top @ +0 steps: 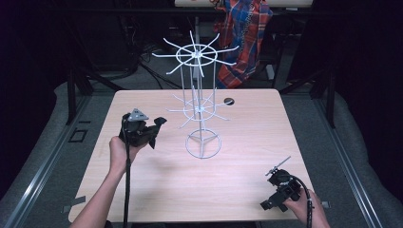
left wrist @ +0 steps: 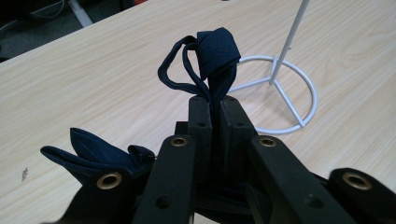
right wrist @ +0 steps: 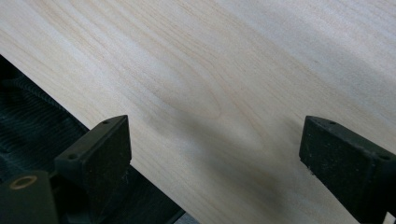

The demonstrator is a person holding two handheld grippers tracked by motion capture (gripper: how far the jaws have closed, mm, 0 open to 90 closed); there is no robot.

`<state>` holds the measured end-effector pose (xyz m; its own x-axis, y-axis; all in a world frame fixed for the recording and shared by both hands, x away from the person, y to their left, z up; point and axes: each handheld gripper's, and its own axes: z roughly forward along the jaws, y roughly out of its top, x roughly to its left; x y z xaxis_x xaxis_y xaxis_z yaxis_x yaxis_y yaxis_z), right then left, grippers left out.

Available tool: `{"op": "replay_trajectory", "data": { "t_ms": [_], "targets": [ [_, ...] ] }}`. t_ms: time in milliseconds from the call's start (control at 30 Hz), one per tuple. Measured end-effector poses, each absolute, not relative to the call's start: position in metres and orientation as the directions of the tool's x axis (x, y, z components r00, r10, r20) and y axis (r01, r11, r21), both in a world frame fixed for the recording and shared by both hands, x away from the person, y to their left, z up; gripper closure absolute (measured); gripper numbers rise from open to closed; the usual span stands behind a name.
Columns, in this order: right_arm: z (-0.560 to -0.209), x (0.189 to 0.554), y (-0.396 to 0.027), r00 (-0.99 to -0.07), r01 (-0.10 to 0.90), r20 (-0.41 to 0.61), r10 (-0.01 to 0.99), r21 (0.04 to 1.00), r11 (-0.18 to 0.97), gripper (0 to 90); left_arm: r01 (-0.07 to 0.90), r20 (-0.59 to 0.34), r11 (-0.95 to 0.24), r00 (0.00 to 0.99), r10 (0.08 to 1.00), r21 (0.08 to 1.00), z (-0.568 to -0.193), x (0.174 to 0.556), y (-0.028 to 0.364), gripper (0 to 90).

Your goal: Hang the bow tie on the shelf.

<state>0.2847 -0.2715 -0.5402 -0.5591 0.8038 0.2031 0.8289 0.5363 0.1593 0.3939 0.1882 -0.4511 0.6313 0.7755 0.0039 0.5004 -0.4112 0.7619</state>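
Note:
A white wire rack (top: 198, 107) with two tiers of radiating hooks stands on a ring base in the middle of the wooden table (top: 256, 137). My left gripper (top: 153, 129), held in a hand left of the rack, is shut on a dark navy fabric piece (top: 160, 122). In the left gripper view the jaws pinch the navy fabric (left wrist: 217, 51), whose knotted loop sticks up beyond them while another fold hangs at the lower left; the rack's base ring (left wrist: 306, 88) lies just beyond. My right gripper (top: 278, 191) sits near the table's front right corner, and its view shows my right gripper (right wrist: 215, 140) open over bare wood.
A small dark round grommet (top: 229, 100) is set in the table behind the rack. A plaid cloth (top: 244, 33) hangs on furniture beyond the far edge. The table's edge (right wrist: 116, 140) runs close to the right gripper, with dark floor below it.

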Motion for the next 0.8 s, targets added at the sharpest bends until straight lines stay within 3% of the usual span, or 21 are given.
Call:
{"op": "replay_trajectory", "data": {
  "t_ms": [500, 800],
  "targets": [
    [-0.539, 0.283, -0.272, -0.575, 0.818, 0.205, 0.792, 0.154, 0.554, 8.8, 0.519, -0.095, -0.297, 0.601, 0.794, 0.801, -0.451, 0.403, 0.202, 84.8],
    [-0.539, 0.283, -0.272, -0.587, 0.809, 0.193, 0.786, 0.147, 0.569, 8.8, 0.493, -0.091, -0.31, 0.633, 0.769, 0.813, -0.446, 0.399, 0.196, 84.8]
  ]
}}
